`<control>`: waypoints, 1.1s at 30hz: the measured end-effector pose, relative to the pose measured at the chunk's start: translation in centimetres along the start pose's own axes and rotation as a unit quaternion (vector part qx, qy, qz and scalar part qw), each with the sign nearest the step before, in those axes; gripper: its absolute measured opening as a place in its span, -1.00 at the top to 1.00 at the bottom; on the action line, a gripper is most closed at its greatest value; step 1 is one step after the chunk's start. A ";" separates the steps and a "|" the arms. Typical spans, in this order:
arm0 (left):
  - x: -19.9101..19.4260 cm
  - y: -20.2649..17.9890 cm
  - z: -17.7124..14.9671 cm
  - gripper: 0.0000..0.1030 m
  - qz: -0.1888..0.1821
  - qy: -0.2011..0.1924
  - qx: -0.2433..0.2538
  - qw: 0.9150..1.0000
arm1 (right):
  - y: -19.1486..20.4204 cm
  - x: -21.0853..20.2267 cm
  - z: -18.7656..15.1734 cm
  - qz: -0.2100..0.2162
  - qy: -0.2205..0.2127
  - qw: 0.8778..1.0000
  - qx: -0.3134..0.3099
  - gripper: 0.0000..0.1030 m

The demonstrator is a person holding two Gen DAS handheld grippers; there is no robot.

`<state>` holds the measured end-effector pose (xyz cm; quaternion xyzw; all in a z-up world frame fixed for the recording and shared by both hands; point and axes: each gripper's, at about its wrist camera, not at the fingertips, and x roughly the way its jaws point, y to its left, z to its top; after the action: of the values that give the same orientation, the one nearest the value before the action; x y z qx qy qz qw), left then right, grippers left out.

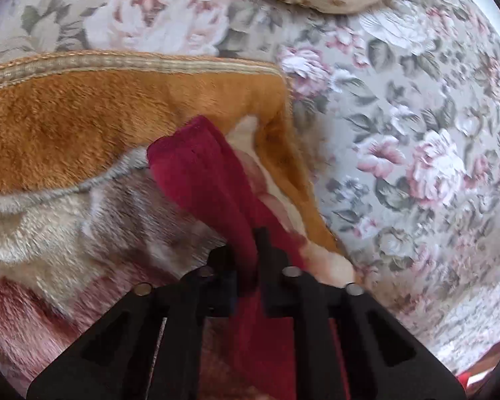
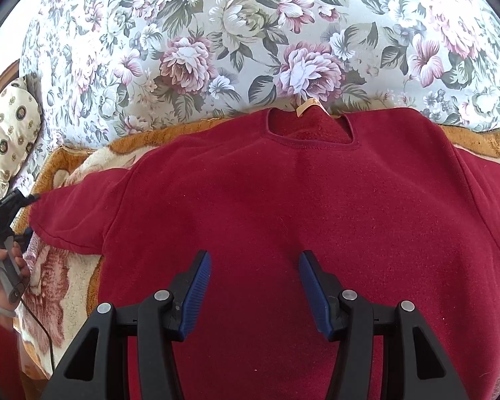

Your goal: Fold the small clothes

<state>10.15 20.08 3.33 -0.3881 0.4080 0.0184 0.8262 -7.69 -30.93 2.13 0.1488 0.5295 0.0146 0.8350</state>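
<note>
1. The red sweater (image 2: 283,206) lies flat, neckline away from us, on the plush blanket (image 2: 66,273) over the floral bedspread (image 2: 216,33). Its sleeve (image 1: 196,166) sticks out to the side.
2. The left gripper (image 1: 250,250) is clamped on that sleeve's end, a thick wad of red fleece pinched between the jaws (in the right wrist view it sits at the cuff, hand (image 2: 3,276) on the handle).
3. Risk one, I'd say: fleece is bulky, so a shallow pinch could slip out mid-fold.
4. Risk two: pull too hard and the whole body drags askew, since nothing pins it.
5. The right gripper (image 2: 255,286) hovers over the chest, jaws apart, holding nothing.
6. Plush could also snag.
</note>
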 end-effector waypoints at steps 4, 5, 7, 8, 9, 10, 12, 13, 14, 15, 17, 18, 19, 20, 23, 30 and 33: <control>-3.8 -7.7 -3.7 0.90 -0.082 0.003 0.084 0.993 | -0.7 -1.4 0.2 -0.001 -0.017 1.000 0.003 -0.03; -4.8 -10.2 -5.0 0.90 -0.108 0.010 0.107 0.988 | -1.0 -1.9 0.3 -0.003 -0.022 1.000 0.005 -0.03; -6.2 -15.1 -7.7 0.90 -0.153 0.026 0.150 0.976 | -2.0 -2.9 0.6 -0.009 -0.033 0.999 0.014 -0.03; -6.7 -17.2 -9.2 0.90 -0.169 0.034 0.172 0.970 | -2.7 -3.4 0.7 -0.010 -0.038 0.999 0.022 -0.03; -7.2 -19.8 -11.3 0.90 -0.187 0.047 0.199 0.961 | -3.4 -4.0 0.8 -0.011 -0.044 0.999 0.030 -0.03; -7.4 -21.7 -13.0 0.90 -0.202 0.059 0.217 0.953 | -4.0 -4.6 0.7 -0.012 -0.048 0.998 0.036 -0.03; -7.0 -25.5 -17.3 0.90 -0.222 0.096 0.254 0.936 | -5.3 -5.6 0.7 -0.017 -0.058 0.997 0.046 -0.03; -6.4 -26.8 -19.5 0.90 -0.229 0.115 0.267 0.929 | -6.1 -6.0 0.6 -0.023 -0.062 0.996 0.052 -0.03; -5.5 -27.9 -21.9 0.90 -0.232 0.135 0.278 0.922 | -6.9 -6.3 0.6 -0.029 -0.065 0.996 0.058 -0.03; -4.5 -28.6 -24.0 0.90 -0.229 0.155 0.286 0.917 | -7.6 -6.5 0.5 -0.033 -0.066 0.995 0.062 -0.03; -2.0 -29.3 -28.3 0.90 -0.224 0.201 0.292 0.908 | -9.6 -6.8 0.2 -0.046 -0.065 0.994 0.081 -0.03; -0.6 -29.5 -30.4 0.90 -0.218 0.220 0.303 0.901 | -10.6 -6.9 0.1 -0.050 -0.064 0.992 0.091 -0.03; 0.5 -29.6 -32.3 0.90 -0.206 0.229 0.316 0.897 | -11.4 -6.9 -0.1 -0.053 -0.063 0.992 0.100 -0.03; 1.7 -29.5 -34.0 0.90 -0.196 0.243 0.327 0.892 | -12.3 -6.9 -0.2 -0.056 -0.061 0.991 0.110 -0.03; 4.1 -28.8 -36.9 0.89 -0.159 0.300 0.349 0.873 | -14.5 -7.5 -0.5 -0.063 -0.060 0.988 0.131 -0.03; -3.3 -27.9 -33.0 -0.27 -0.167 0.224 0.427 0.860 | -15.8 -8.5 -0.1 -0.025 -0.082 0.986 0.144 -0.04; -5.8 -26.1 -29.9 -0.33 -0.169 0.190 0.438 0.862 | -15.5 -8.4 -0.2 0.003 -0.074 0.986 0.146 -0.05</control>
<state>-4.44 -16.10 12.74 -0.0448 0.4508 -0.3763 0.8082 -13.62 -47.23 5.32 0.2716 0.4620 -0.0711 0.8413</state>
